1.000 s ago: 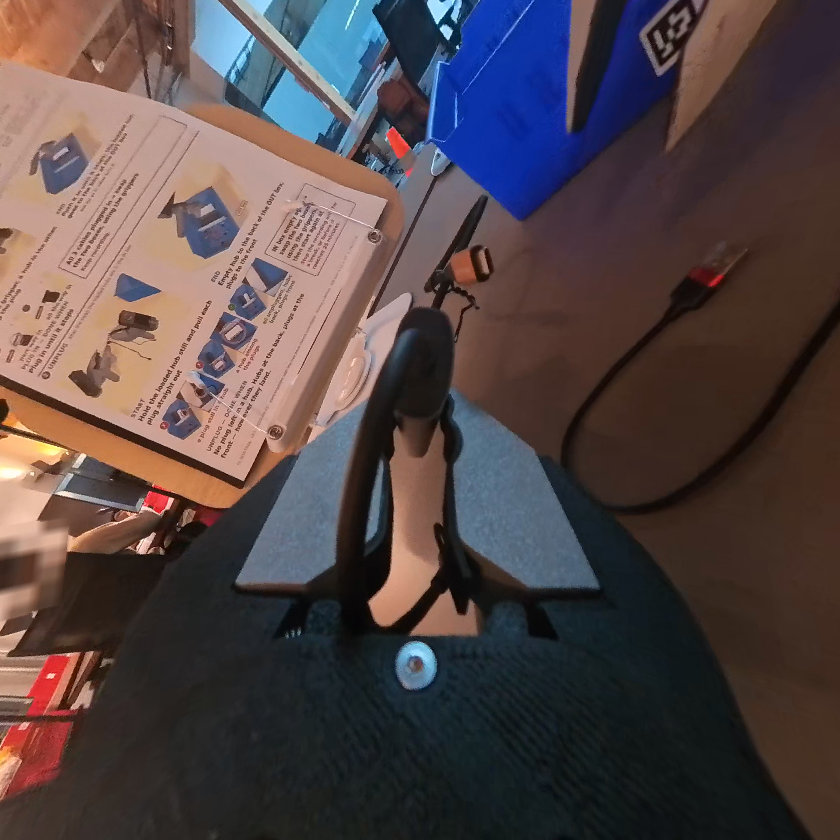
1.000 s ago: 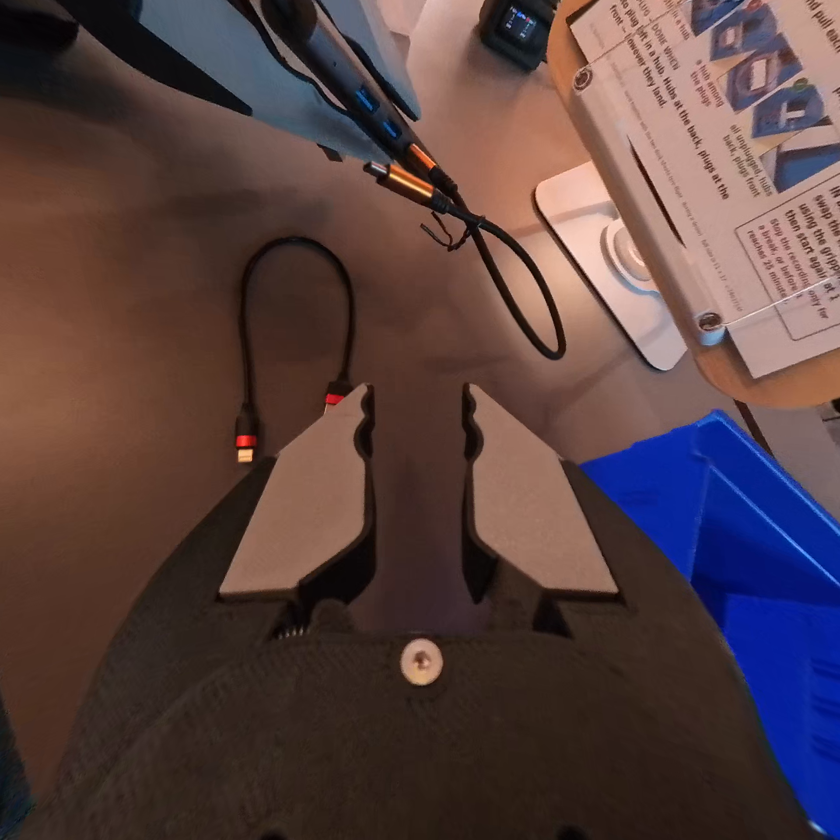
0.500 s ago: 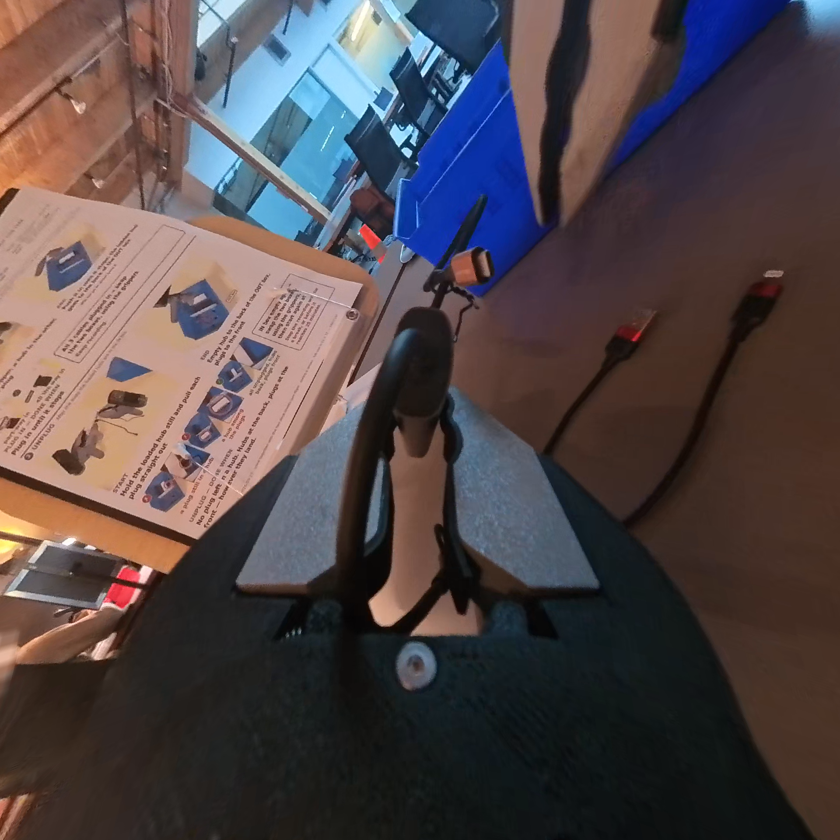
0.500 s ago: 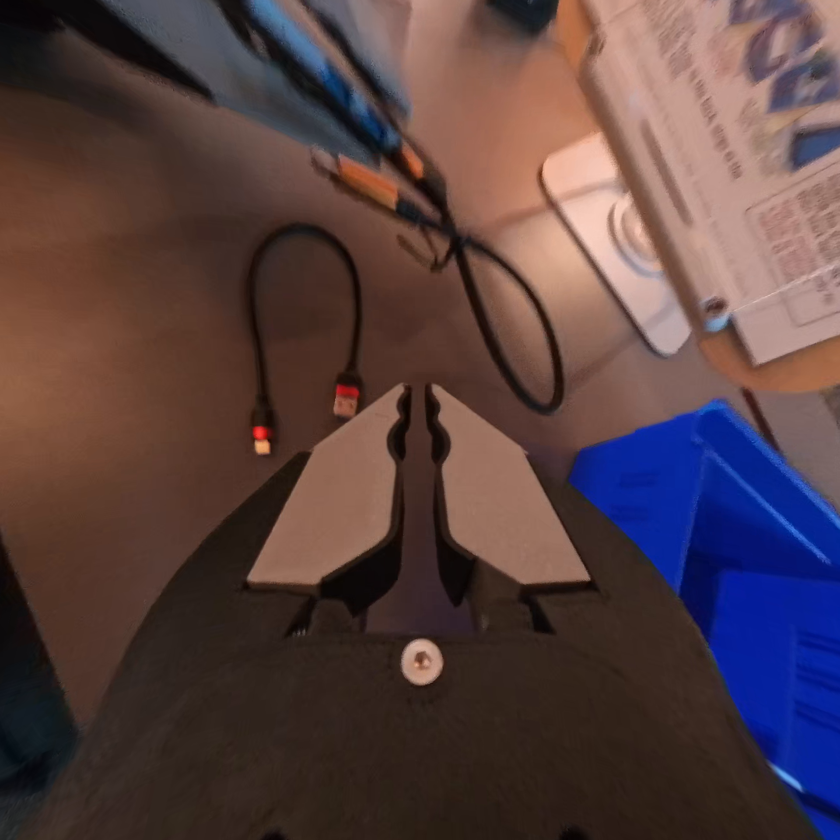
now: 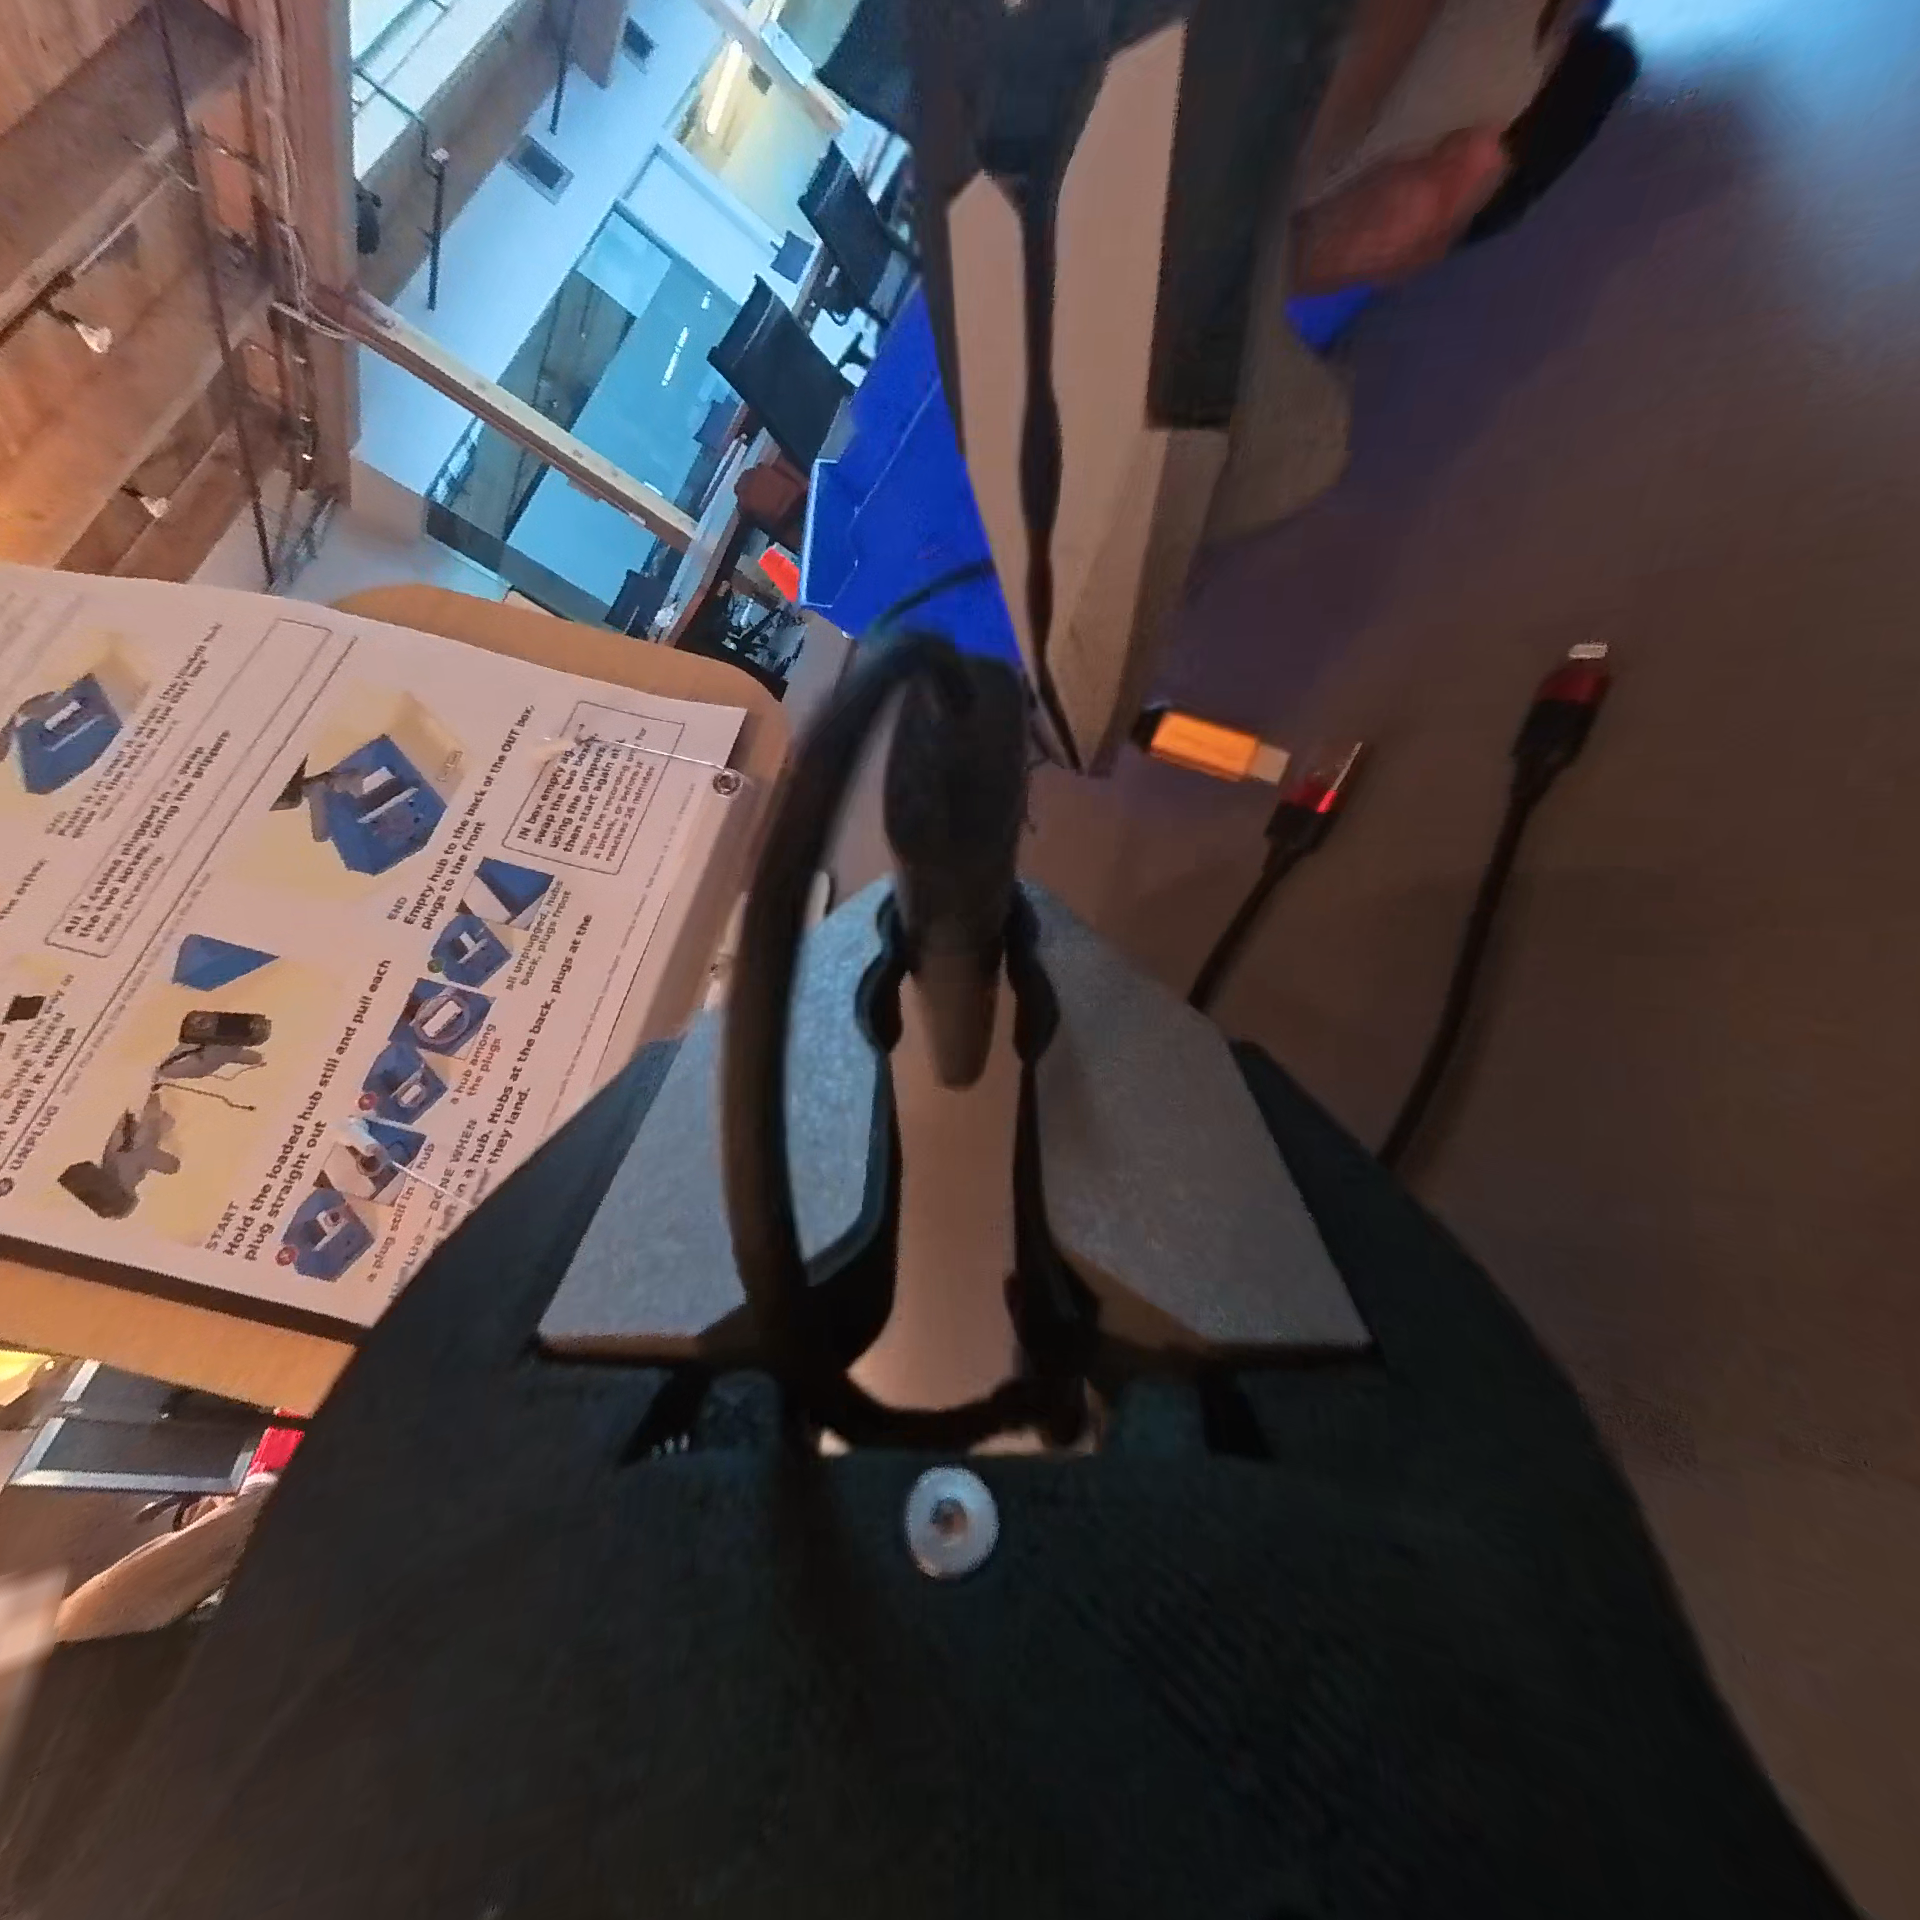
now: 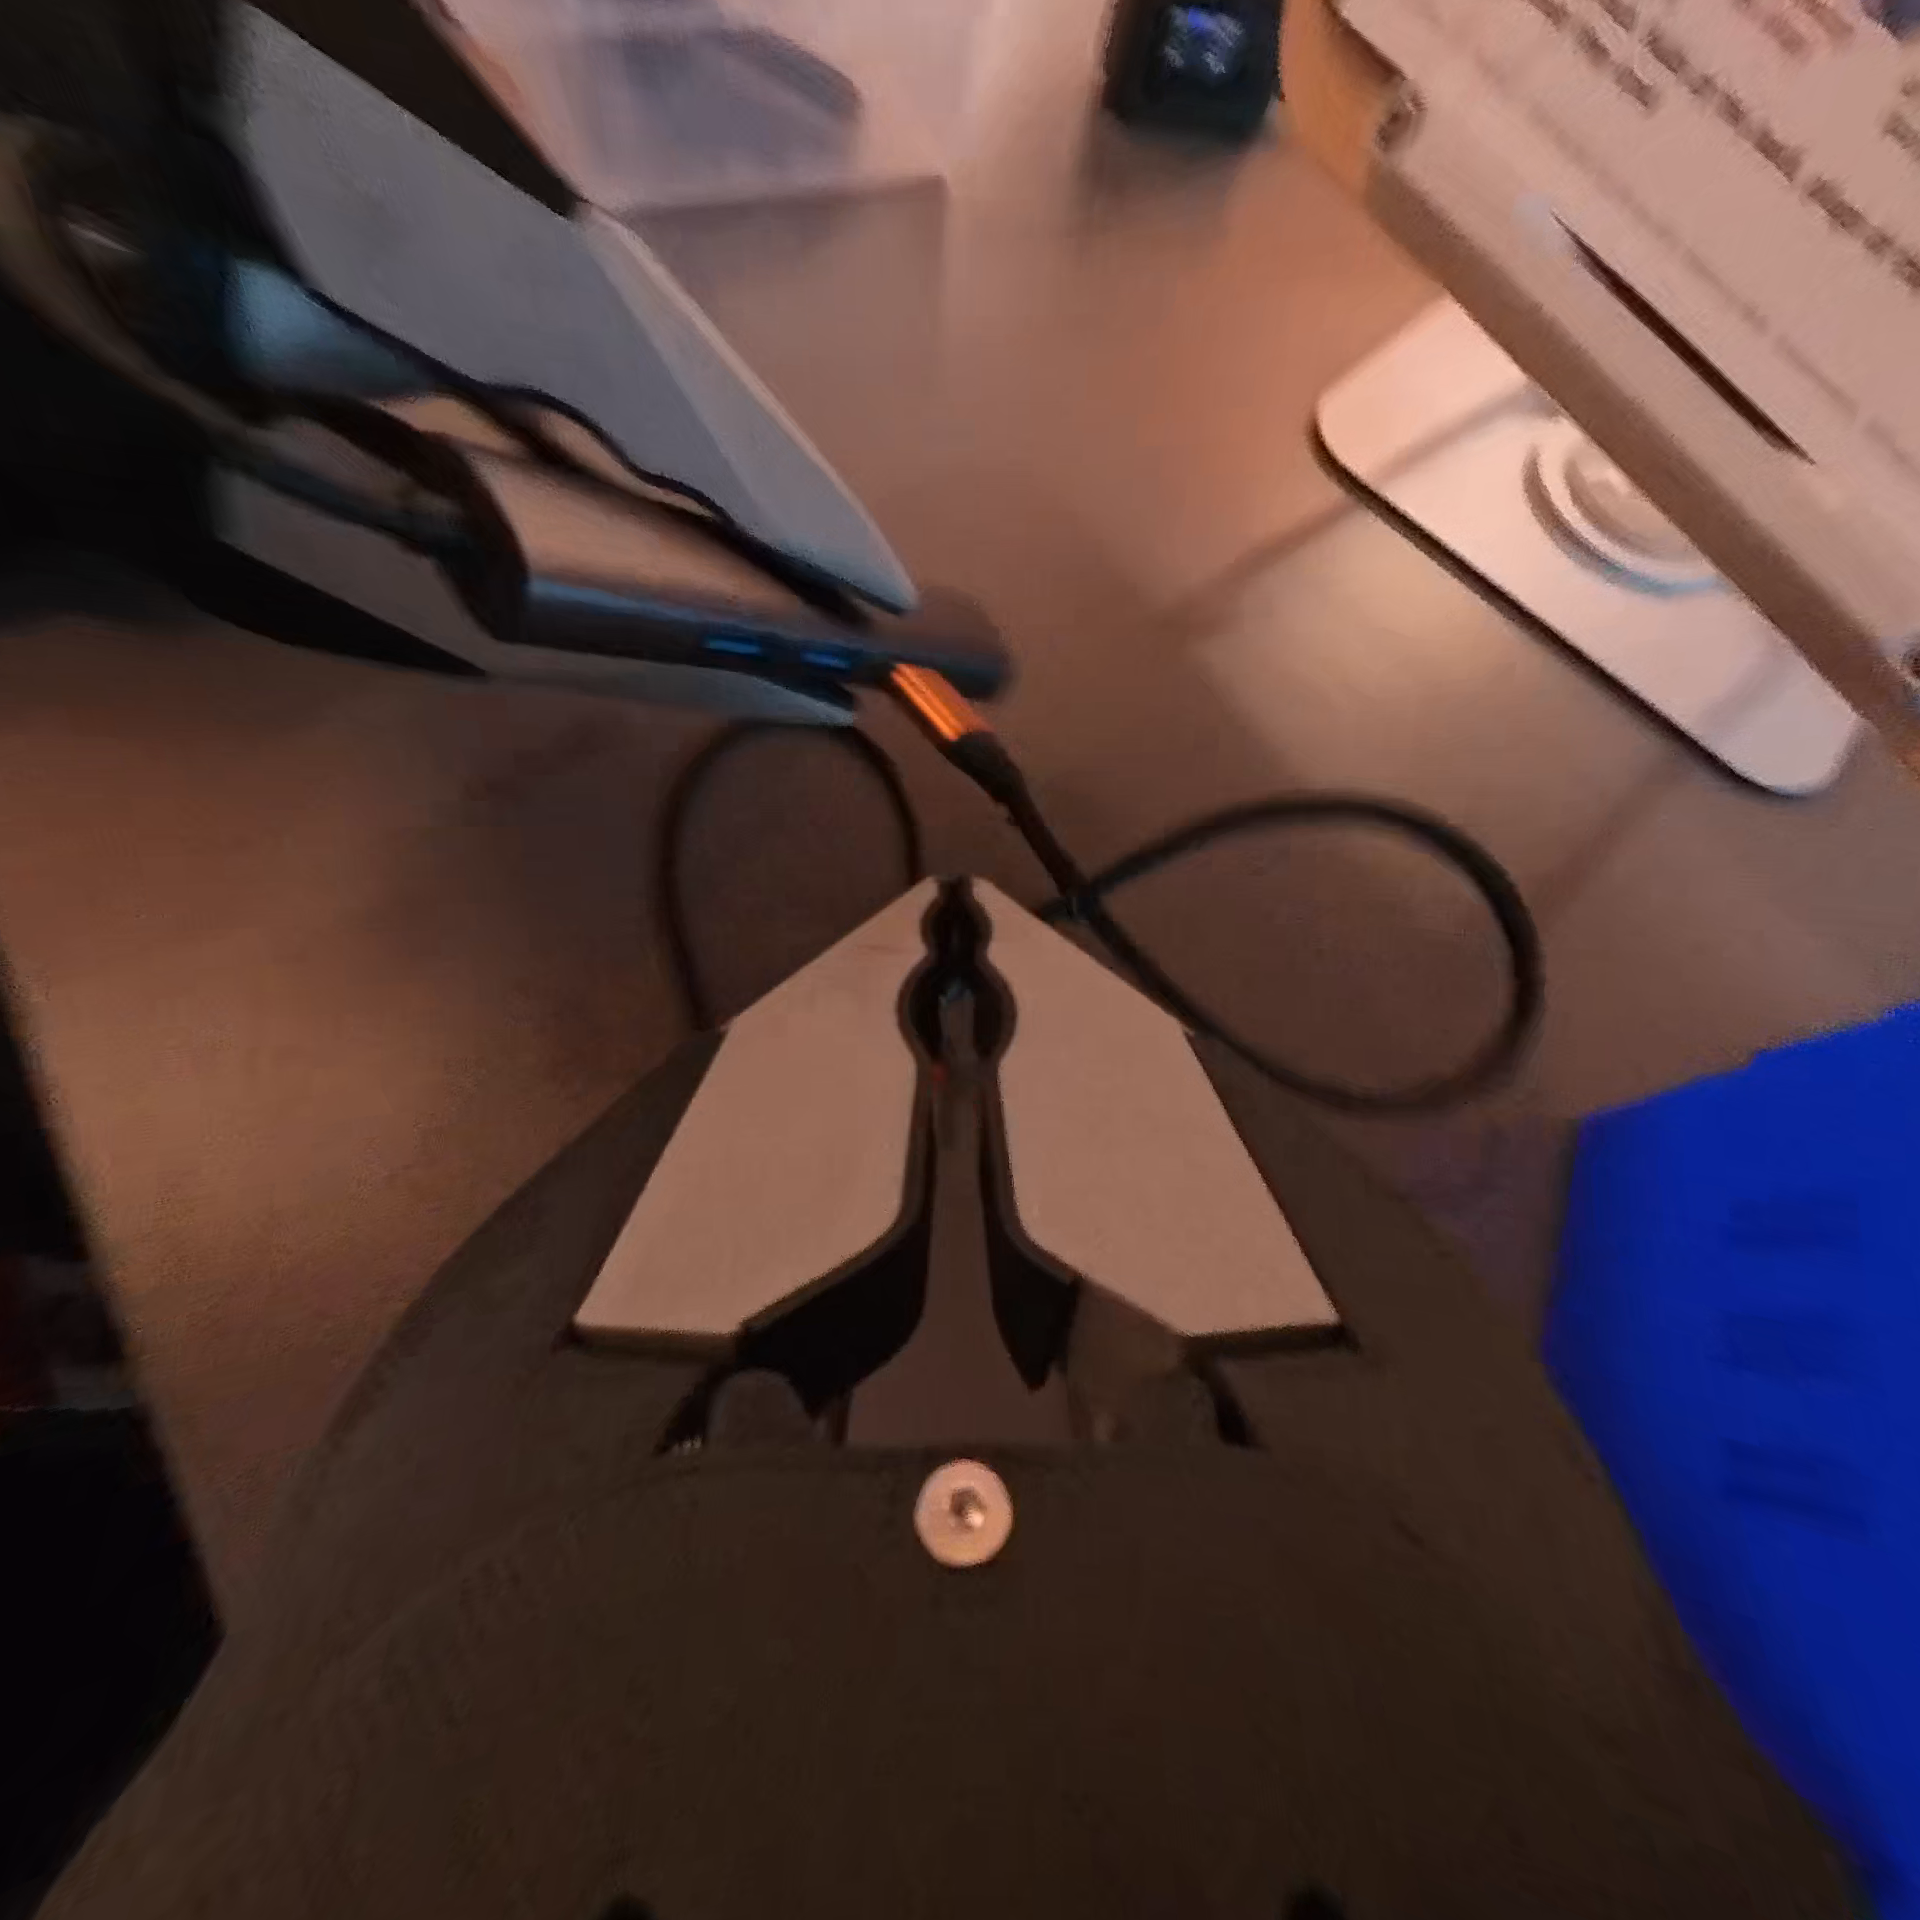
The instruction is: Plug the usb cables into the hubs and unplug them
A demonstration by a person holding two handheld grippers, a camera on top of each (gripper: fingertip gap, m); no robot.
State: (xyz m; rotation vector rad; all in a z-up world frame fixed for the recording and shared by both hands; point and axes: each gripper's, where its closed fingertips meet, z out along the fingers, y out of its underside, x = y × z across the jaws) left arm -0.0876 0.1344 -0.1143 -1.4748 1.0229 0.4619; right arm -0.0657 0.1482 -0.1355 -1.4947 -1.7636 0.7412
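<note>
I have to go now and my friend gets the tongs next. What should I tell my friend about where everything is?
Left tongs: shut on the hub, holding it off the table.
Right tongs: shut over the red-ended cable; nothing is clearly gripped.
Orange plug: at the hub's end, apparently plugged in. Another orange plug dangles free.
Red-ended cable: both plugs lie loose on the table.
Done: at most one plug in.
Left: plug the red-ended cable into the blue ports, then unplug everything.
</note>
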